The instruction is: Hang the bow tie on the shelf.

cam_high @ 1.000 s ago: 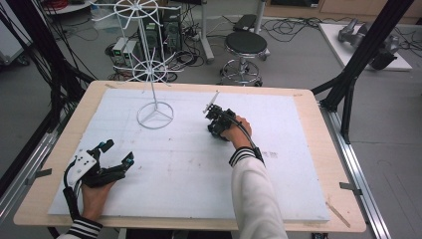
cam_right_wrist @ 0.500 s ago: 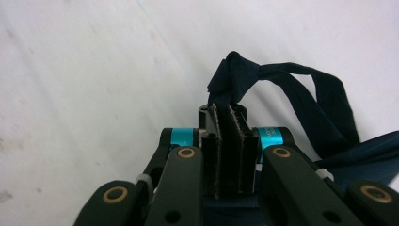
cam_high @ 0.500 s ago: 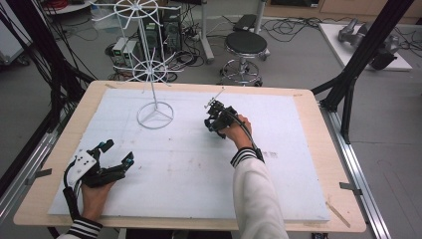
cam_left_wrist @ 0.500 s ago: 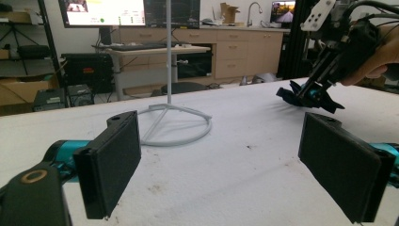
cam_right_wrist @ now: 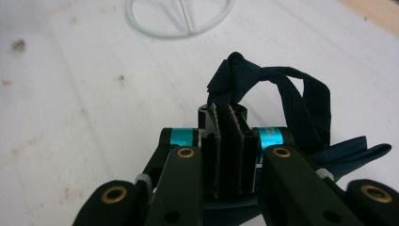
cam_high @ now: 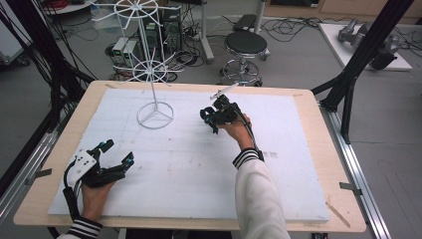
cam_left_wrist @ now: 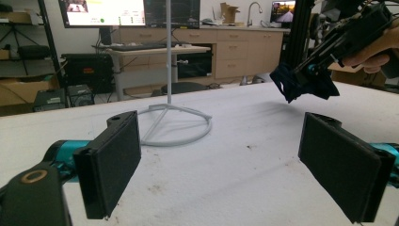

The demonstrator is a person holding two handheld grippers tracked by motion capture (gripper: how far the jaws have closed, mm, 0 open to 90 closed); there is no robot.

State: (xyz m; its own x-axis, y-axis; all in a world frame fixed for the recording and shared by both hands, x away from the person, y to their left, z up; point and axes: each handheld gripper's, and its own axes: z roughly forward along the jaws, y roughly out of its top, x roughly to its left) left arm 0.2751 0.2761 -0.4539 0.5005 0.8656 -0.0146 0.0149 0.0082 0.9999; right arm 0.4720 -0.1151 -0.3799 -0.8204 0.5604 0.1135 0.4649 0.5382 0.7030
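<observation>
High view: right gripper (cam_high: 215, 115) at 12 o'clock on the white worktop (cam_high: 298, 189), just right of the wire stand (cam_high: 155, 115), left gripper (cam_high: 112, 158) at 8 o'clock. Left gripper view: its jaws stand wide apart with nothing between, dark cloth (cam_left_wrist: 301, 82) dangling above the worktop at 1 o'clock. Right gripper view: jaws clamped together on the knotted dark cloth (cam_right_wrist: 282, 99), a loop curling to 2 o'clock.

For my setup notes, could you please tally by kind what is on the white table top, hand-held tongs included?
Dark blue cloth pieces: 1, clamped in the right tongs
White wire stands: 1
Hand-held tongs: 2, the left tongs with jaws apart
Total: 4
</observation>
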